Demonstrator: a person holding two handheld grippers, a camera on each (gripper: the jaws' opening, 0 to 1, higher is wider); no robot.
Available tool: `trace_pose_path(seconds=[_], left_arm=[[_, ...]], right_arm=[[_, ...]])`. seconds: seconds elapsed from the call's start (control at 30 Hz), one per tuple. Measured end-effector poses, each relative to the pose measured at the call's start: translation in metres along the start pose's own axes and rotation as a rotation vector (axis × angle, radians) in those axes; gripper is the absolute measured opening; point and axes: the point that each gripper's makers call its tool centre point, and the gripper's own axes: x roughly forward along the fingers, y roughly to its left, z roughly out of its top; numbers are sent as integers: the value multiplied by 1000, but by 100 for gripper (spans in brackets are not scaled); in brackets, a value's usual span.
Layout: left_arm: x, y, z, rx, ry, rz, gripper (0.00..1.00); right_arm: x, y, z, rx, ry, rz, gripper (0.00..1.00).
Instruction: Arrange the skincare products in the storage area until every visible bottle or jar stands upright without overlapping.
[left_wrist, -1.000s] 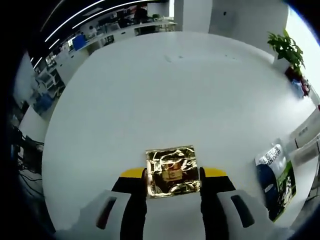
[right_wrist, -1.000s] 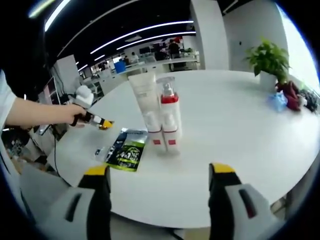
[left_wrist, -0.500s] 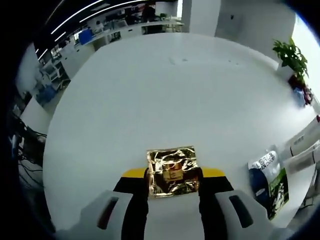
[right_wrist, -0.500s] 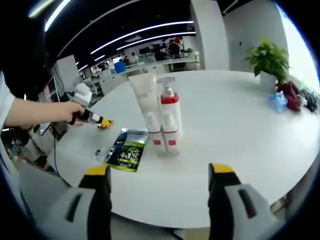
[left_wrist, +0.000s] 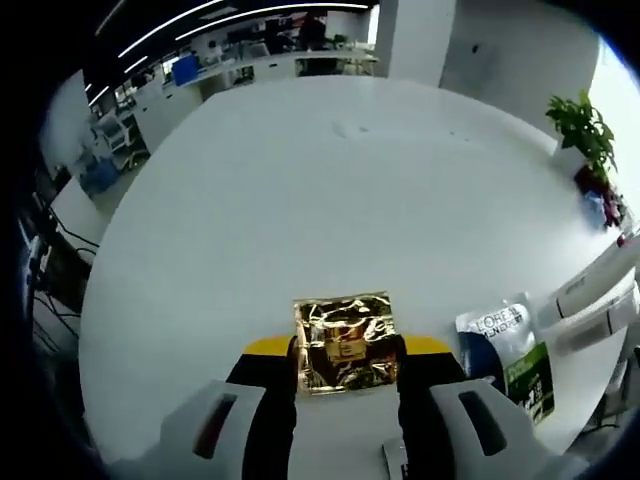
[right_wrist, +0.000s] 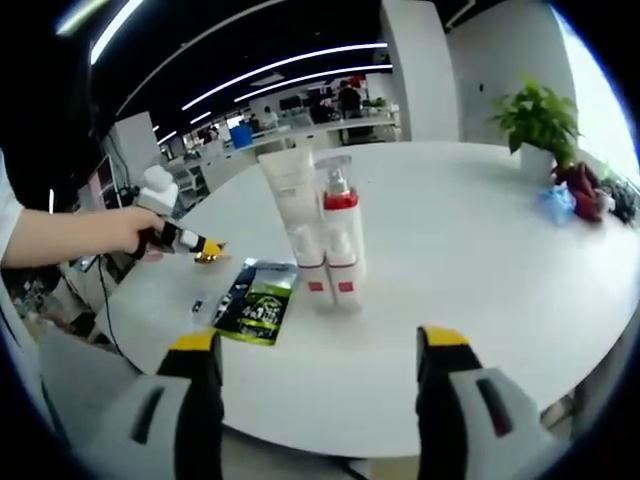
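- Left gripper (left_wrist: 345, 352): both fingers are clamped on a square gold foil sachet (left_wrist: 345, 341), which sits flat between the yellow-tipped pads, held above the white table (left_wrist: 300, 190).
- Right gripper (right_wrist: 318, 345): fingers stand wide apart with nothing between them, hovering at the near edge of the table, short of the products.
- Left gripper view, just right of the held sachet: a sample pouch (left_wrist: 506, 352), white and blue at one end and green at the other, lies flat on the table.
- Same view, beyond the pouch toward the right edge: two white containers (left_wrist: 598, 300) with pale lettering; partly cut off by the rim, so I cannot tell from here which product is which.
- Right gripper view, near-left on the table: the same pouch, lying flat, with a small pale packet (right_wrist: 199, 303) just beside it on its left.
- Centre, past the pouch: a white tube (right_wrist: 296, 215) standing on its cap and a pump bottle (right_wrist: 340, 235) with a red collar, both upright, side by side and touching or very nearly so.
- Left of them, further back: the left gripper held in a person's hand (right_wrist: 130, 232), the gold sachet at its tip, low over the table.
- Far right: a potted plant (right_wrist: 538, 122) on the table.
- Background: open office with ceiling light strips.
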Motion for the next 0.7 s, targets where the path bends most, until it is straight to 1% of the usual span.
trace_pose_path(seconds=[0.13,0.23,0.33,0.7], left_arm=[[-1,-2,-1,9,-9,18,36],[-4,-6,-2,-22,-20,20,36],[-4,-10,-3,-13,-19,24,36],[-3,-26,-16,-12,-14,15,35]], right_arm=[[0,0,0,1,-1,1,80],[0,0,0,2,-1,0,79],[0,0,0,2,-1,-1,79],[0,-1,1,-1,-7,-2,79]])
